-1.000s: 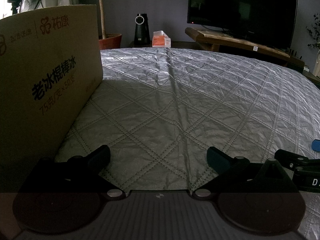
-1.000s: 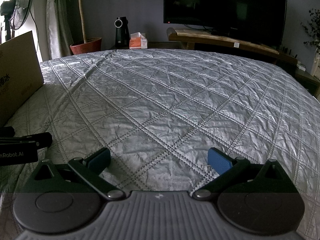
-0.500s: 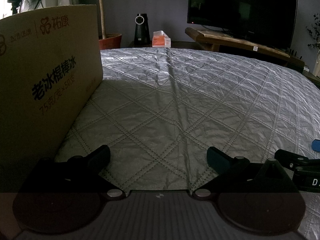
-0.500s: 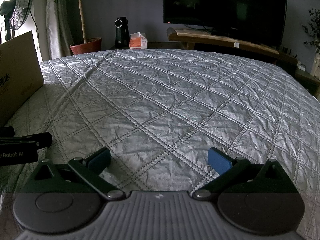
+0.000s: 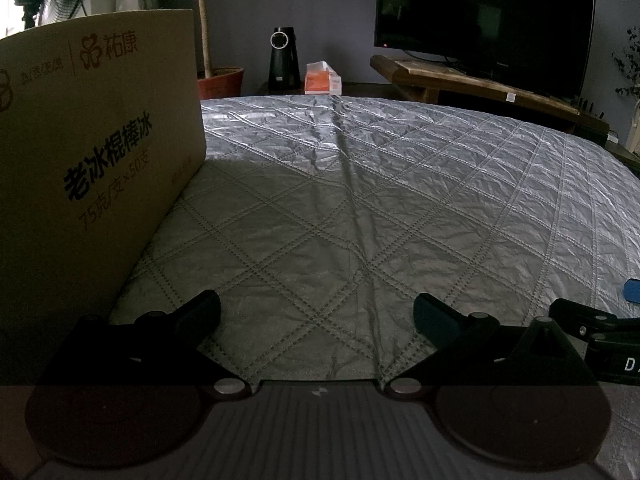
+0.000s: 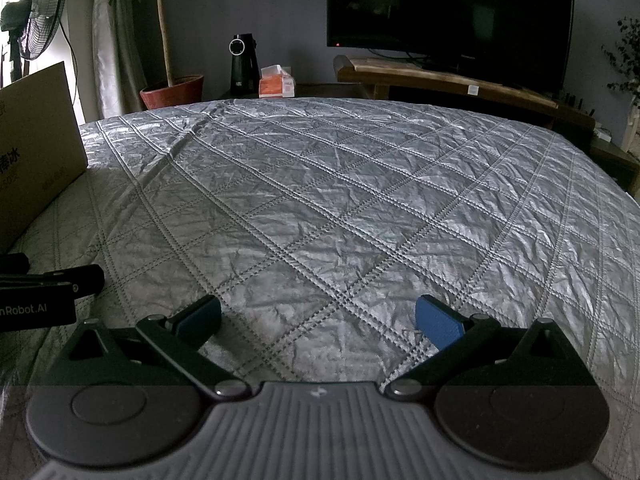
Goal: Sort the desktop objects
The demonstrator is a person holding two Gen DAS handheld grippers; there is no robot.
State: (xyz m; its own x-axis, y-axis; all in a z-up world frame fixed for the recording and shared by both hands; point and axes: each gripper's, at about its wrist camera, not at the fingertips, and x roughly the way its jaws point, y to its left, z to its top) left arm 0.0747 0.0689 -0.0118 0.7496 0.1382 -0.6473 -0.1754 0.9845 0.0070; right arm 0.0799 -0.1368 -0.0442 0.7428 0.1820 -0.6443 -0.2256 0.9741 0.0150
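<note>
My left gripper point(image 5: 316, 312) is open and empty, low over the silver quilted cover point(image 5: 360, 200), close to the right side of a tall cardboard box point(image 5: 92, 152) with black Chinese print. My right gripper point(image 6: 318, 316) is open and empty, low over the same cover point(image 6: 340, 200). Each gripper shows at the edge of the other's view: the right one point(image 5: 600, 328) at the left view's right edge, the left one point(image 6: 44, 292) at the right view's left edge. No loose desktop object lies on the cover in either view.
Beyond the cover's far edge stand a potted plant point(image 6: 172, 92), a black kettle point(image 6: 242, 64), an orange tissue box point(image 6: 276, 82) and a TV point(image 6: 448, 12) on a wooden bench point(image 6: 440, 80). A fan point(image 6: 36, 28) stands far left.
</note>
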